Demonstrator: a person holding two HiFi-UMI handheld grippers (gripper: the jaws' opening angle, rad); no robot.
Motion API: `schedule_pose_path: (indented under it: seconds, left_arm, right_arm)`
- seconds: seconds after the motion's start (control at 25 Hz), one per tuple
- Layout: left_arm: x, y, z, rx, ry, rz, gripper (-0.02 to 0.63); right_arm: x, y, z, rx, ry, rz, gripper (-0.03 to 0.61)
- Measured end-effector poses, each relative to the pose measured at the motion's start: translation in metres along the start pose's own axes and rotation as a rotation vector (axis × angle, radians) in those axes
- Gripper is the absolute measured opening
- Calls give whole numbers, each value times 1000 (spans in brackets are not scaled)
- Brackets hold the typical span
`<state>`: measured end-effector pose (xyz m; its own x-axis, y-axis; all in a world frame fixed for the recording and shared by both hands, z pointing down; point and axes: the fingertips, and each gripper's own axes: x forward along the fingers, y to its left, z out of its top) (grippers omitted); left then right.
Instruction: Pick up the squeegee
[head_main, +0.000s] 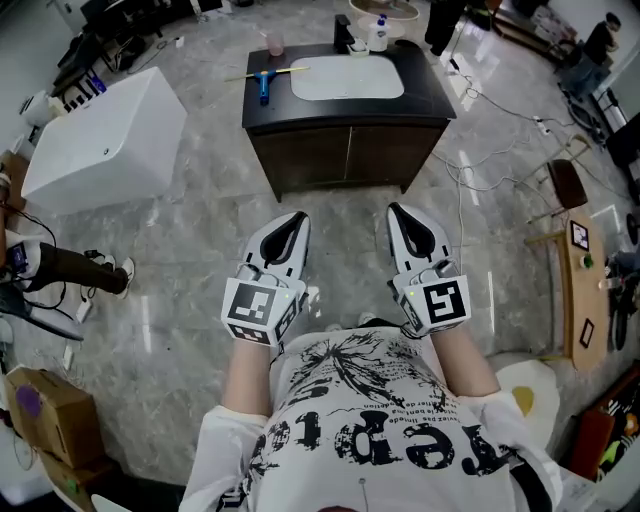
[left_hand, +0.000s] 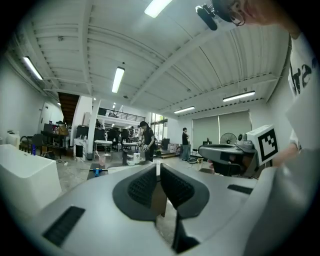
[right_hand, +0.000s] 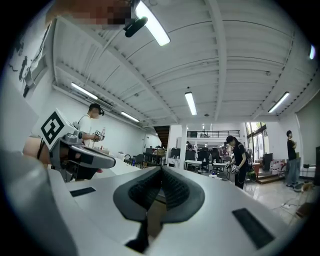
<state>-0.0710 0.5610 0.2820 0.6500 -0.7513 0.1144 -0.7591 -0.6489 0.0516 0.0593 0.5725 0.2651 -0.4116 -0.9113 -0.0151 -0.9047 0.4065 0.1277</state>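
Note:
The squeegee (head_main: 263, 80), with a blue handle and a pale yellow blade, lies on the left of the dark vanity top (head_main: 425, 85), beside the white sink basin. In the left gripper view the squeegee (left_hand: 96, 171) is small and far ahead. Both grippers are held close to the person's torso, well short of the vanity, over bare floor. My left gripper (head_main: 296, 220) is shut with nothing between its jaws (left_hand: 157, 167). My right gripper (head_main: 397, 211) is level beside it, its pads meeting at the tip (right_hand: 161, 170), also empty.
A pink cup (head_main: 274, 42) and a white bottle (head_main: 378, 35) stand at the back of the vanity. A white tub (head_main: 100, 140) sits on the floor at left. Cables (head_main: 500, 150) trail at right near a wooden table (head_main: 578, 290). A cardboard box (head_main: 45, 415) is at lower left. People stand far off (left_hand: 146, 140).

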Motion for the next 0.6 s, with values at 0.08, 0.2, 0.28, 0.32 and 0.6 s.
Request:
schedule_pose_path:
  seconds: [0.08,0.2,0.28,0.32,0.6]
  left_arm:
    - [-5,13,-3,-6,-38,24,206]
    - [-15,46,7,-30,-118,114,333]
    - [-17,64,11,-31,-130,163,339]
    - [-14,71,12,-25,-128,181,339]
    - [45,119,3,-11,-97,254,339]
  right_arm:
    - [7,6,-3,-3,-3,4,14]
    - [21,14,-10,5,8,15,15]
    - [31,15,-14,5,15,32,15]
    - [37,14,-16,7,16,39,15]
    - [110,-21,-43,25,21,100,15]
